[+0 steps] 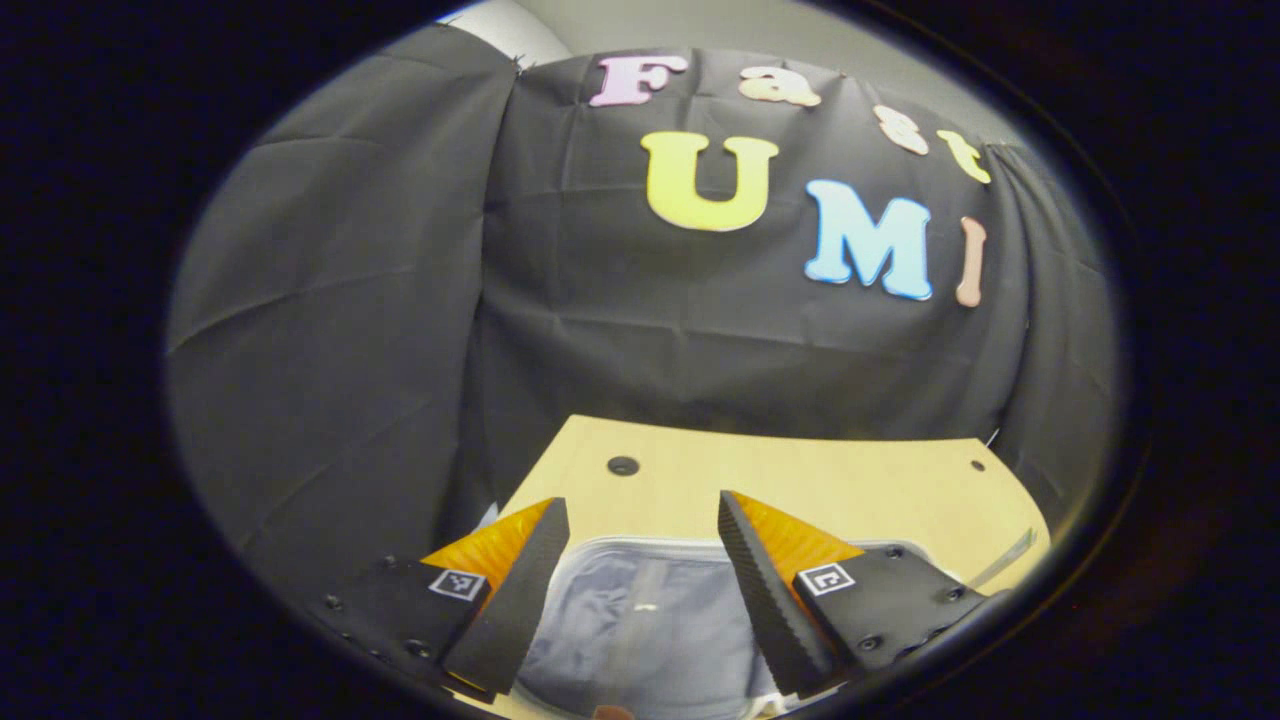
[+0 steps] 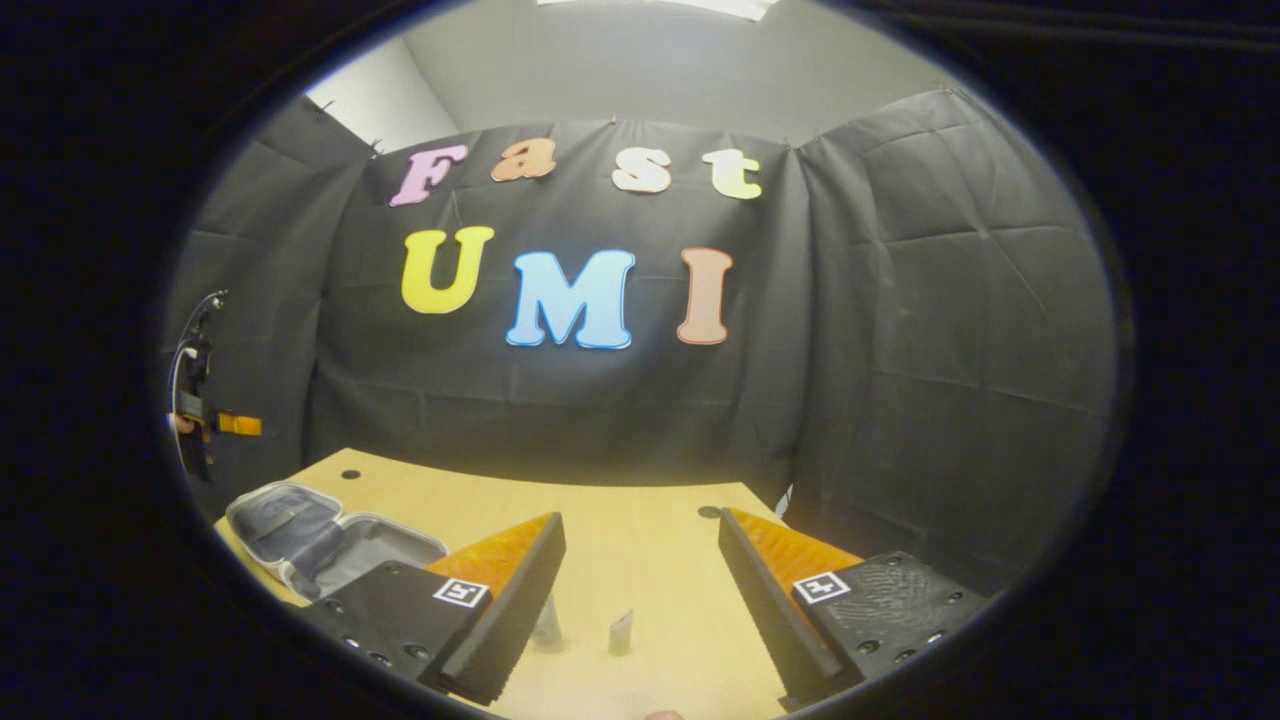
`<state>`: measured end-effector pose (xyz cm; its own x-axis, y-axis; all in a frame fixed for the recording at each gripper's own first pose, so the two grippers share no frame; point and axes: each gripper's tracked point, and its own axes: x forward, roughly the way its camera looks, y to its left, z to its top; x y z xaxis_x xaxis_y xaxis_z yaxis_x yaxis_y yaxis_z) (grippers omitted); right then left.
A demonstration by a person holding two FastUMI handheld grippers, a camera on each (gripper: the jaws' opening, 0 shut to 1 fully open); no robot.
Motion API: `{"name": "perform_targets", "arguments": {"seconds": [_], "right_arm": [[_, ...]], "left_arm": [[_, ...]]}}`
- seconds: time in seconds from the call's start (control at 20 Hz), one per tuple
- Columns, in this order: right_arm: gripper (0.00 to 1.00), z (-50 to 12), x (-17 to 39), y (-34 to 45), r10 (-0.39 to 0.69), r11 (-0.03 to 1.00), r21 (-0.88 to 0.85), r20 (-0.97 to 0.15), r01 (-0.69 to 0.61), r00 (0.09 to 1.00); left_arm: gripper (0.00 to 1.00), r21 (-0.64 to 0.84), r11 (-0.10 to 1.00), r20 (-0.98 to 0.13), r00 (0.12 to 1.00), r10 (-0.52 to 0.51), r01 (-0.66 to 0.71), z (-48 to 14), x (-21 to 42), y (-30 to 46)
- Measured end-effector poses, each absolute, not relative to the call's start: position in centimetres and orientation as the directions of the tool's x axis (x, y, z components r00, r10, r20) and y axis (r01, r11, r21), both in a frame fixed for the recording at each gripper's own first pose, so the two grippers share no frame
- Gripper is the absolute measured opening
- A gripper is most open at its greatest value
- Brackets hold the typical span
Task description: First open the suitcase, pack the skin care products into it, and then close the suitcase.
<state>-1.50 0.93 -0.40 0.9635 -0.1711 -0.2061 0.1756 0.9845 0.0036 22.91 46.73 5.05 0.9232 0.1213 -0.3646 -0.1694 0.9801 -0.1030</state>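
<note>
Suitcase (image 2: pixel 320 545): lies open at the table's (image 2: pixel 640 540) left end; opening done.
Skin care products (image 2: pixel 620 632): small items stand outside on the table, unpacked.
Left gripper (image 1: pixel 640 590): spread, empty, above the lining.
Right gripper (image 2: pixel 640 600): spread, empty, near the products.
Remaining: packing, closing.

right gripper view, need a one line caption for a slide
Open right gripper hovers over two small skin care items on the wooden table, with the suitcase lying open at left.

We're hovering the right gripper (image 2: pixel 640 590) over the wooden bench (image 2: pixel 640 540), jaws spread wide apart with nothing in them. The suitcase (image 2: pixel 320 545) is lying open at far left, and two small skin care products (image 2: pixel 620 633) are standing between our jaws.
</note>
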Motion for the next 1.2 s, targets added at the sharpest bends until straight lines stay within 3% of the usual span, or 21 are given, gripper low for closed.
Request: {"name": "perform_targets", "arguments": {"seconds": [0.3,0.8,1.2], "right_arm": [[0.94,-1.1,-1.3,0.1,-0.107,0.994,0.008,-0.205,0.111,0.973],[0.94,-3.5,-1.5,-2.4,-0.051,0.998,0.032,-0.24,0.06,0.97],[0.94,-5.6,-0.2,-3.7,0.03,0.998,0.063,-0.266,-0.014,0.963]], "left_arm": [[0.97,-0.131,0.989,-0.264,0.964,0.03,-0.067,5.6,23.2,31.6],[0.97,-0.118,0.985,-0.201,0.968,-0.15,0.128,4.0,21.8,9.3],[0.97,-0.119,0.953,-0.231,0.926,-0.298,0.278,-1.4,21.1,-5.3]]}}
